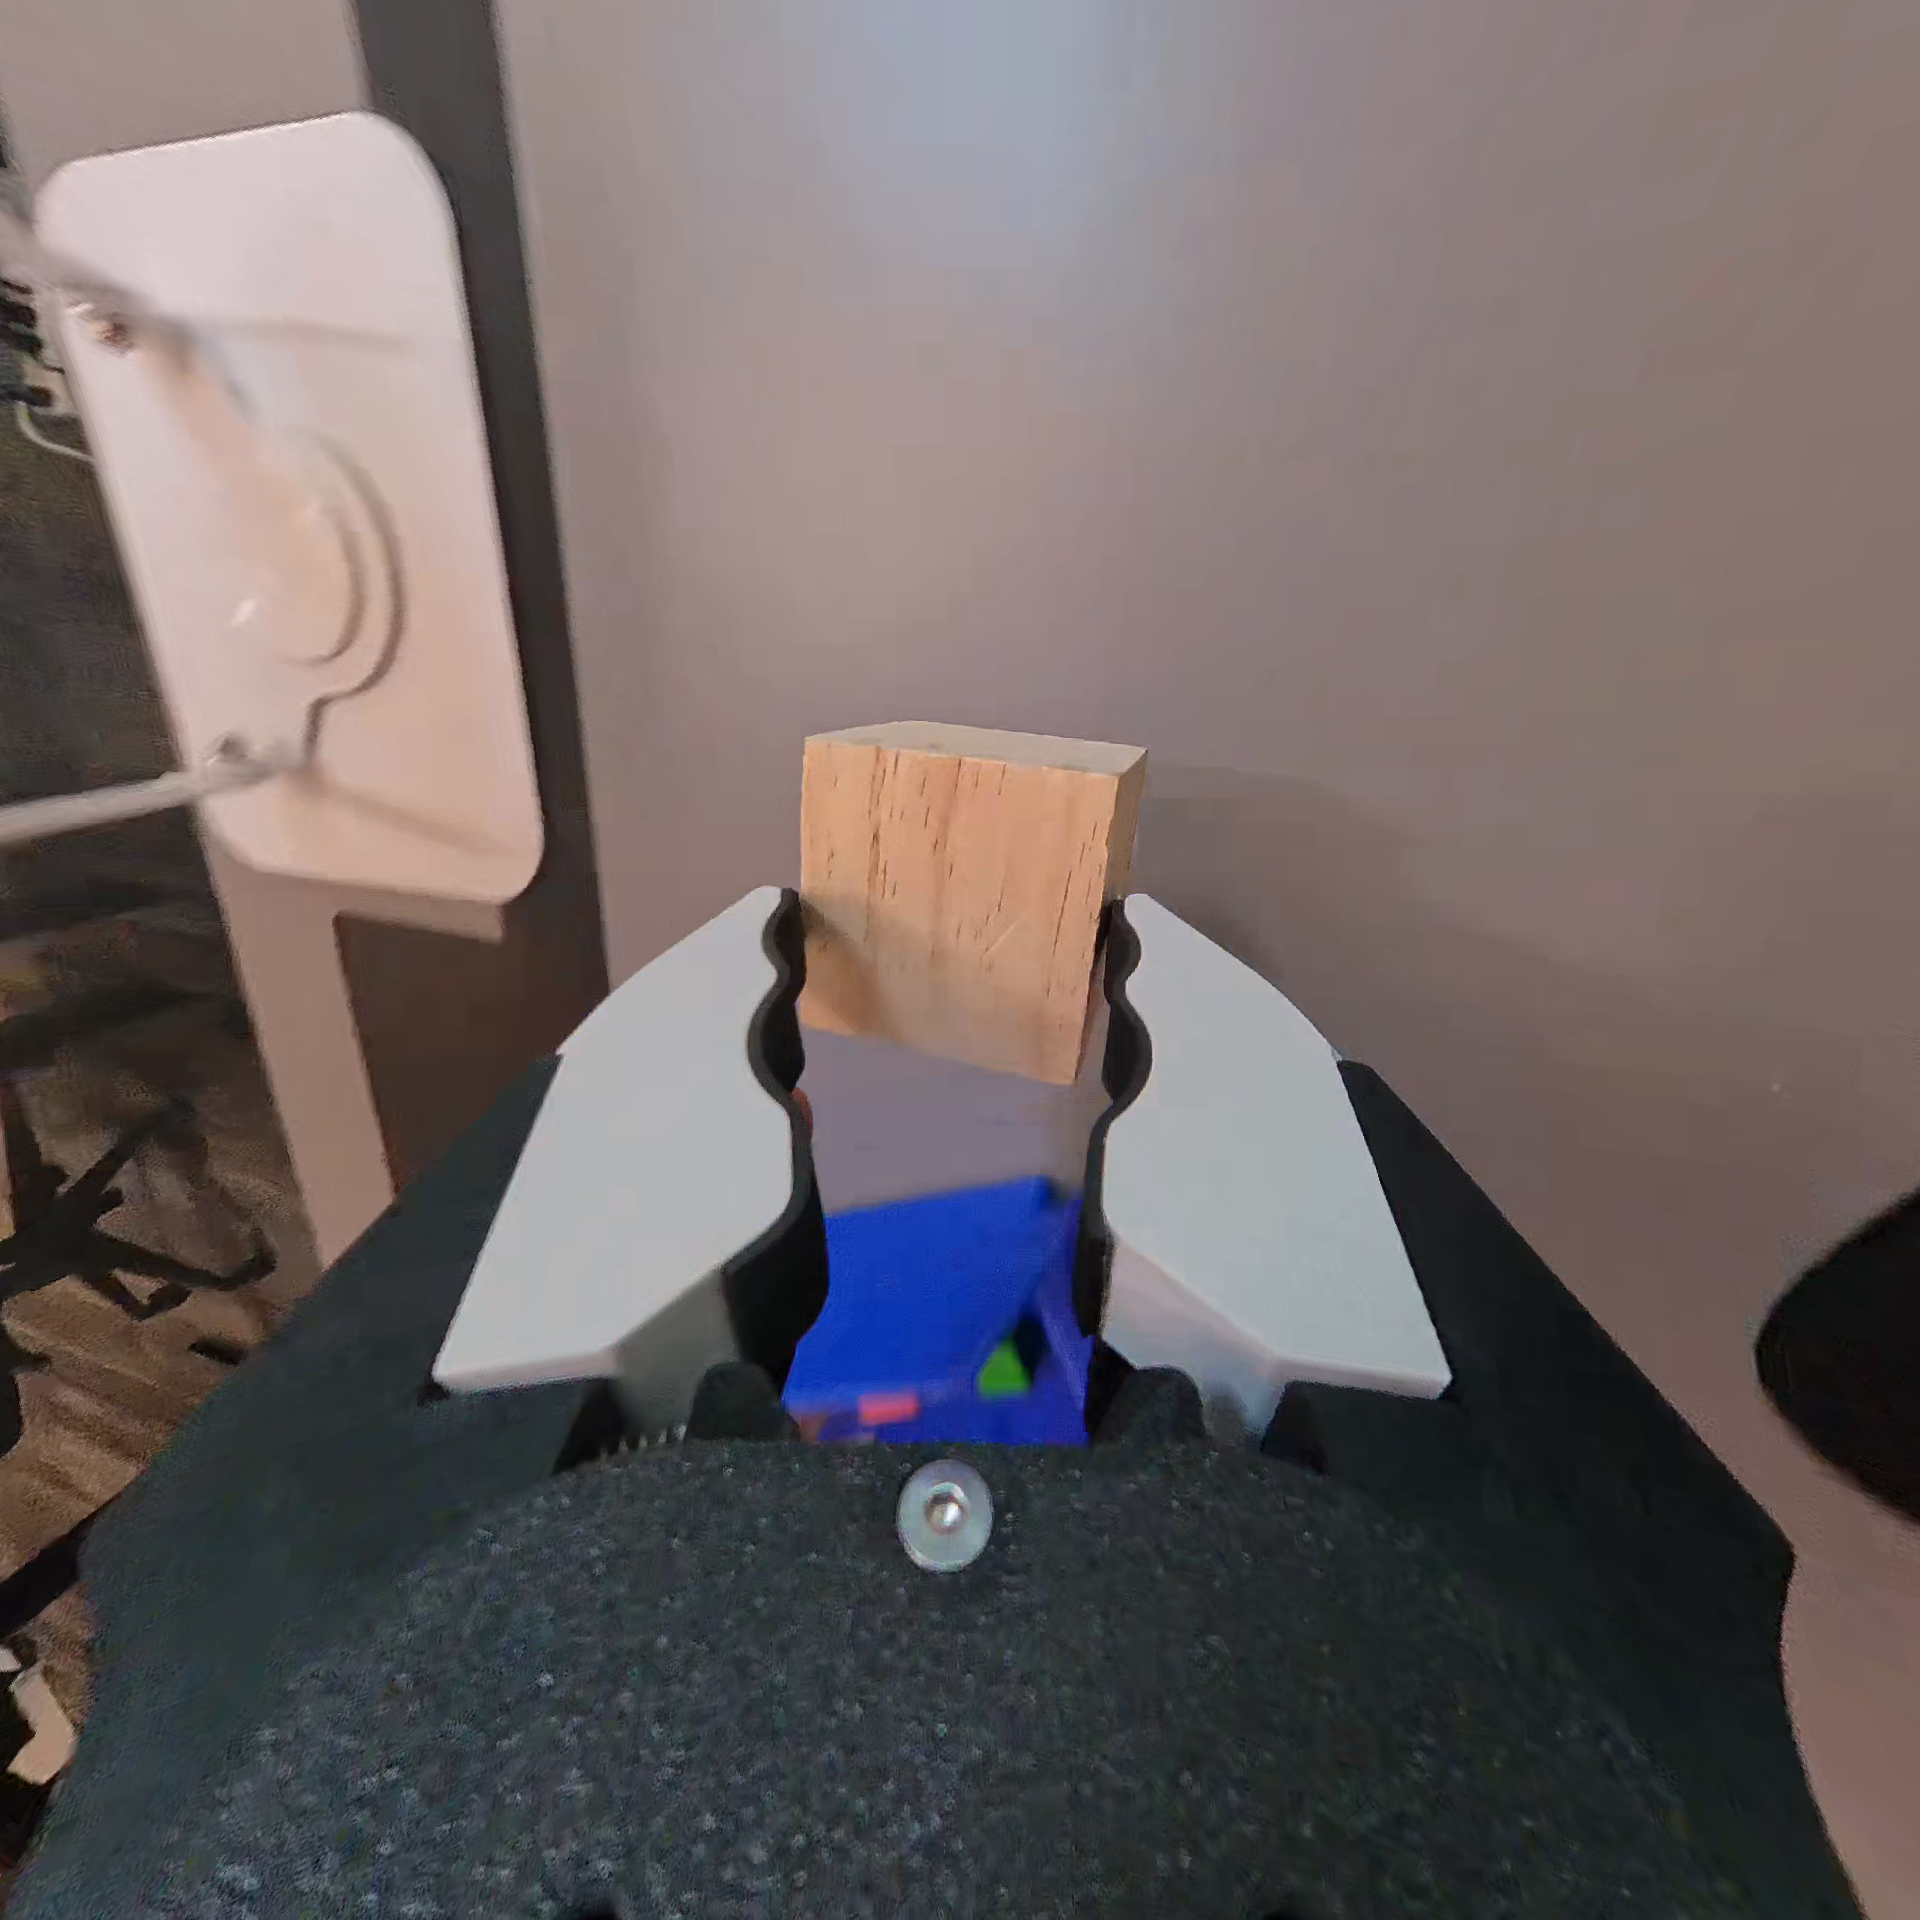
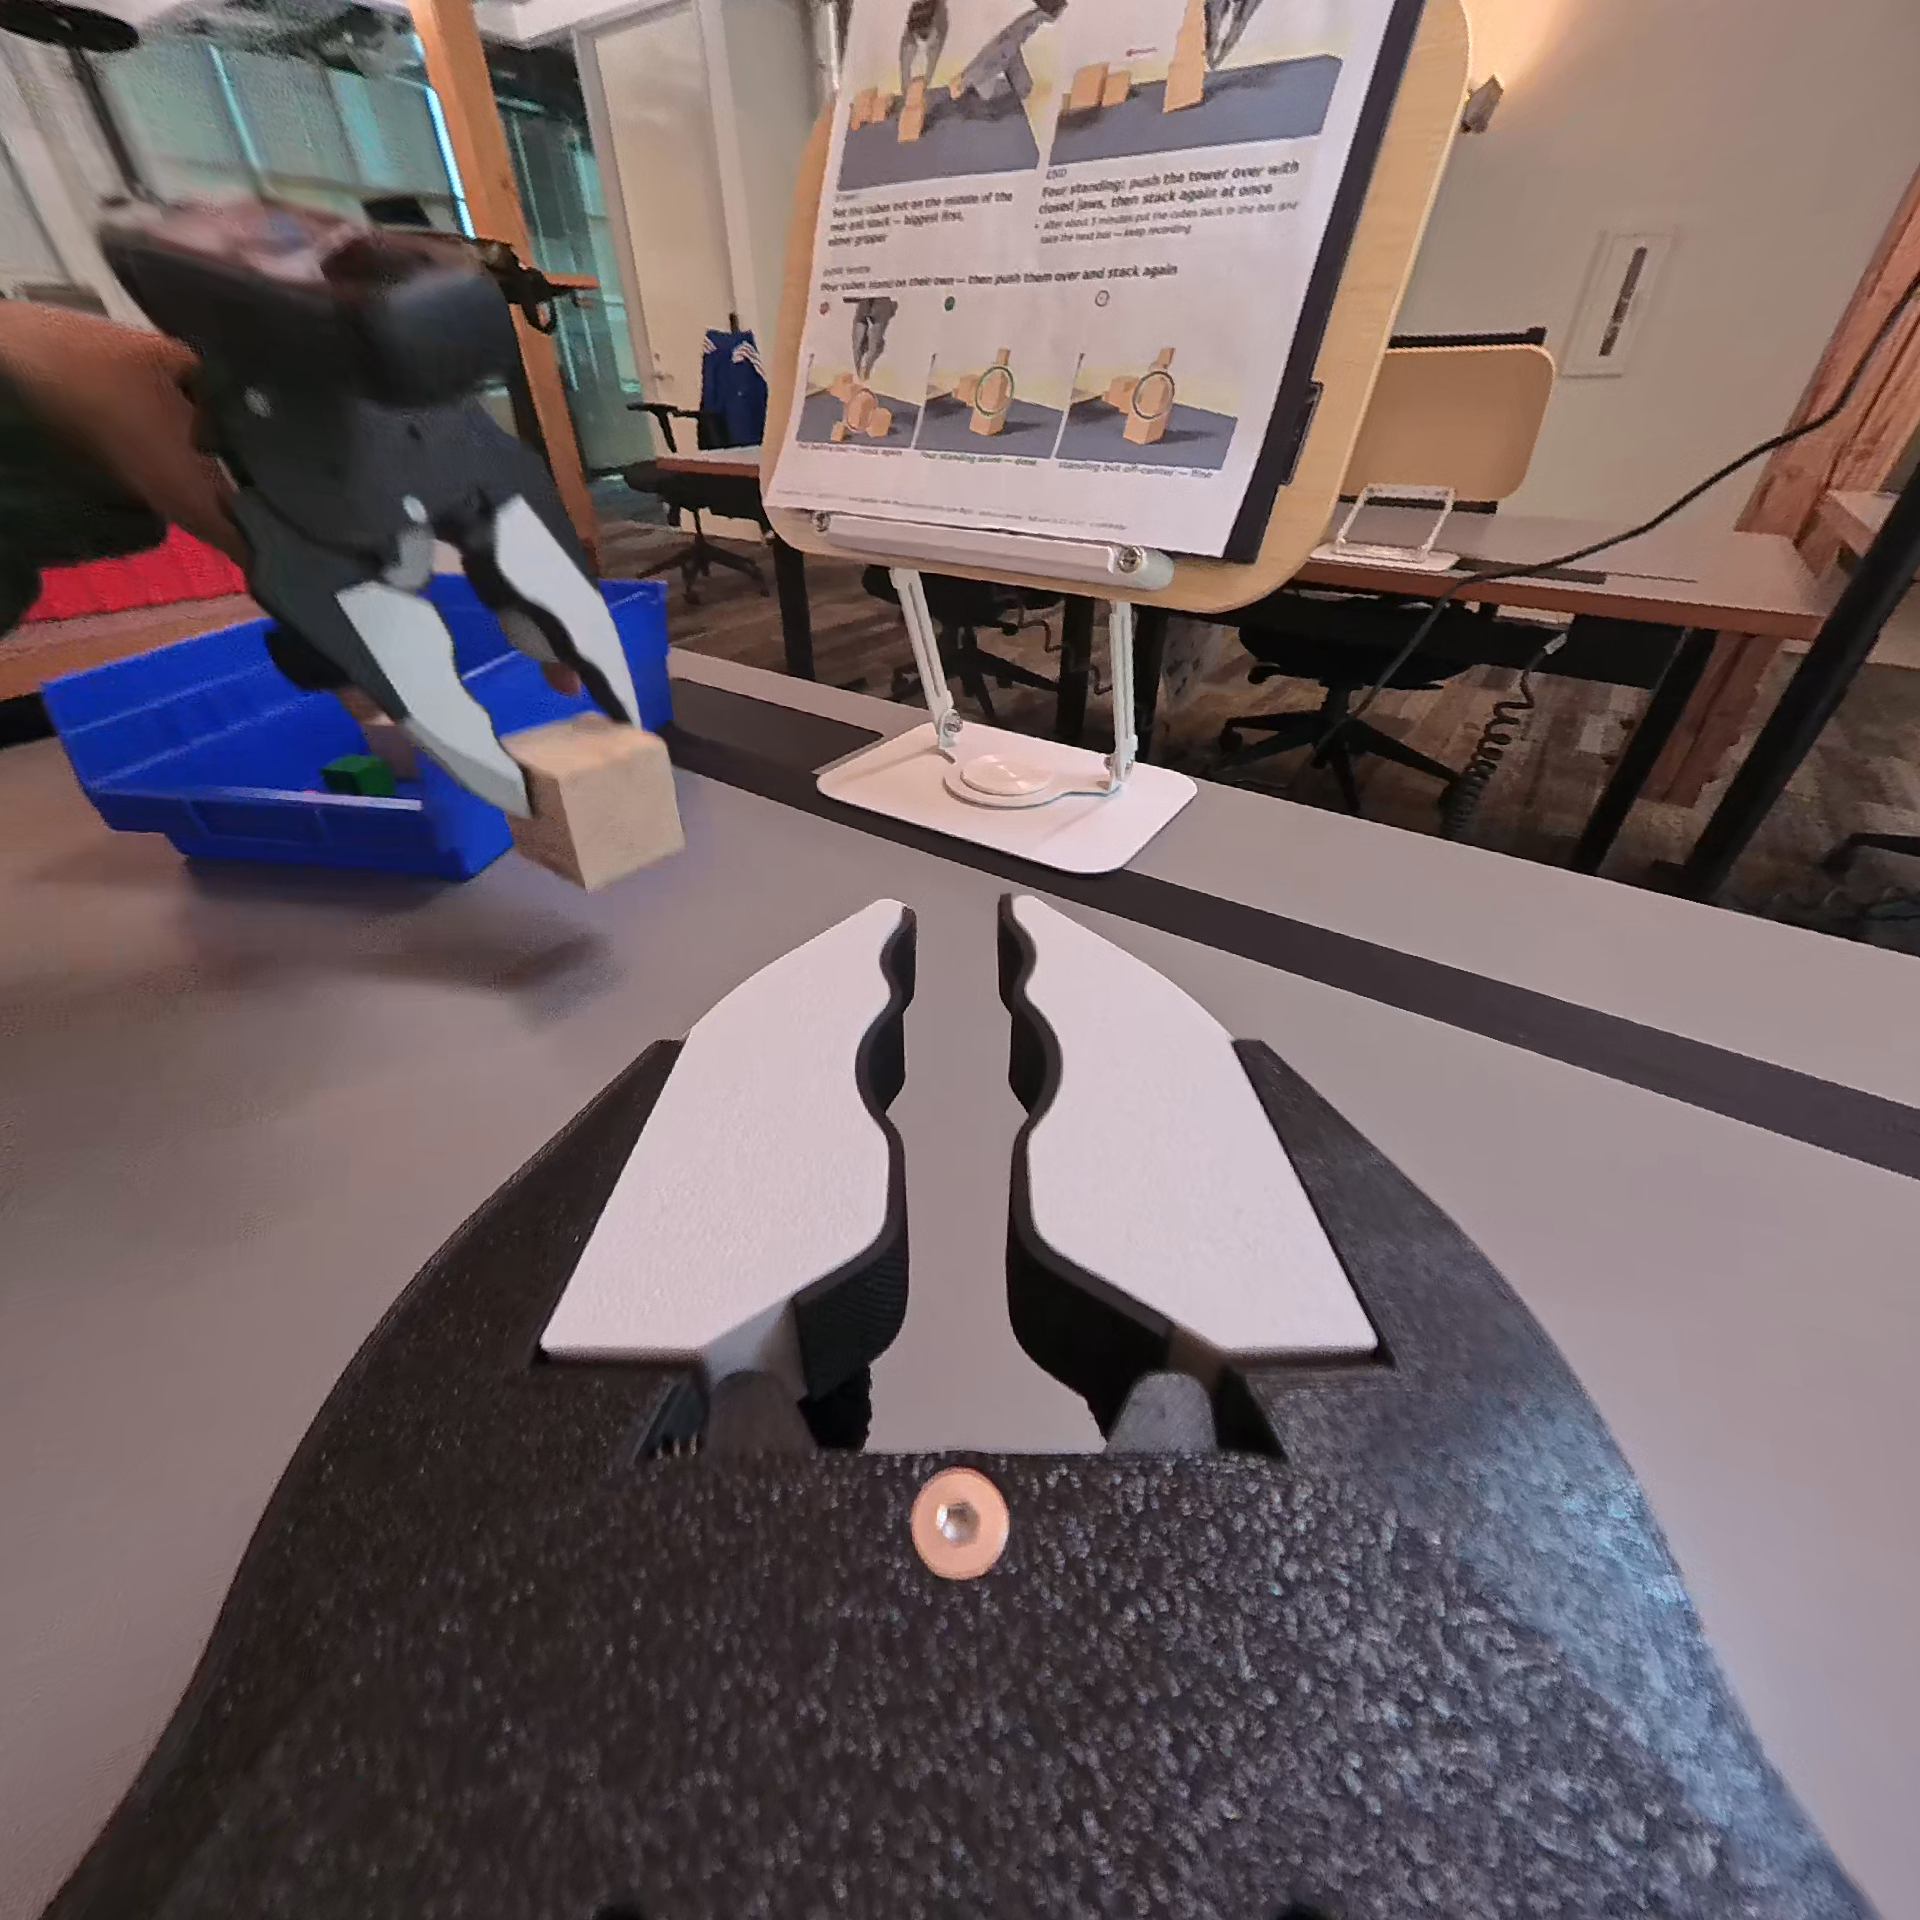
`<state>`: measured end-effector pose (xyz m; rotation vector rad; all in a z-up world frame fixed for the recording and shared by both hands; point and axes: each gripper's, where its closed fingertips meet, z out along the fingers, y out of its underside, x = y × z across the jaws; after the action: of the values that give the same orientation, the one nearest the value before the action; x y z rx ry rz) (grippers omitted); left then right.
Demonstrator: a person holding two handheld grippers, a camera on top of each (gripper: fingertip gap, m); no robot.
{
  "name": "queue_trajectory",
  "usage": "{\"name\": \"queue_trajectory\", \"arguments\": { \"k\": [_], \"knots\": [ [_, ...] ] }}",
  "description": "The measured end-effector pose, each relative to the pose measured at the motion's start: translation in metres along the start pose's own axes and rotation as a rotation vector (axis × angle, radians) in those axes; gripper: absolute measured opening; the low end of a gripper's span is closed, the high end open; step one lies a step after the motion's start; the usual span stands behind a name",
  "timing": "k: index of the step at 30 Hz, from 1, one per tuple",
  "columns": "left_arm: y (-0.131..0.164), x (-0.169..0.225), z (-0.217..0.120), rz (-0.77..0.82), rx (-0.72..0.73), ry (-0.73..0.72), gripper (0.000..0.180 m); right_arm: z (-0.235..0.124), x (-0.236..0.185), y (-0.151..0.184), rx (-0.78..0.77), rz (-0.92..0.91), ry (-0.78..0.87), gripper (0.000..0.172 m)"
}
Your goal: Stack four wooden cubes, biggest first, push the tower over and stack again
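Left claw [image 1: 951, 971] clamped on a wood cube [image 1: 961, 894], held in the air just beside a blue bin [image 2: 260, 748] with small blocks still inside, right claw [image 2: 956, 935] slightly apart and empty over bare bench [image 2: 1455, 1299], white stand [image 2: 1008, 790] beyond the bin.

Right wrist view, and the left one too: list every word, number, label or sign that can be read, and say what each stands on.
Printed sheet on the wooden stand: lines of black print among pictures of blocks. It is legible, but I do not quote writing.
Fine print along the sheet's bottom edge: too small to read.
Wooden block and blue bin: no writing shows.
Left wrist view: none.
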<state>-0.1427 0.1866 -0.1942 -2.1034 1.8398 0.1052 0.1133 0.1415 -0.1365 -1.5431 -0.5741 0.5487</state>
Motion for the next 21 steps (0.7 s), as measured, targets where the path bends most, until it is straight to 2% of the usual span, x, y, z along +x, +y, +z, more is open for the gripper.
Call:
{"name": "queue_trajectory", "arguments": {
  "k": [3, 7, 17, 21],
  "knots": [
    [-0.026, 0.014, 0.042, -0.003, 0.018, 0.066, 0.055, 0.000, 0.005, 0.005, -0.016, 0.005, 0.024, 0.015],
    [-0.040, 0.020, 0.069, 0.027, 0.003, 0.077, 0.055, 0.002, 0.006, 0.009, -0.032, 0.002, 0.028, 0.015],
    [-0.053, 0.017, 0.077, 0.018, 0.095, 0.058, 0.055, 0.005, 0.002, 0.015, -0.052, -0.010, 0.021, 0.015],
    [-0.057, 0.021, 0.069, 0.001, 0.172, 0.064, 0.062, 0.005, 0.001, 0.015, -0.053, -0.010, 0.021, 0.015]
  ]
}}
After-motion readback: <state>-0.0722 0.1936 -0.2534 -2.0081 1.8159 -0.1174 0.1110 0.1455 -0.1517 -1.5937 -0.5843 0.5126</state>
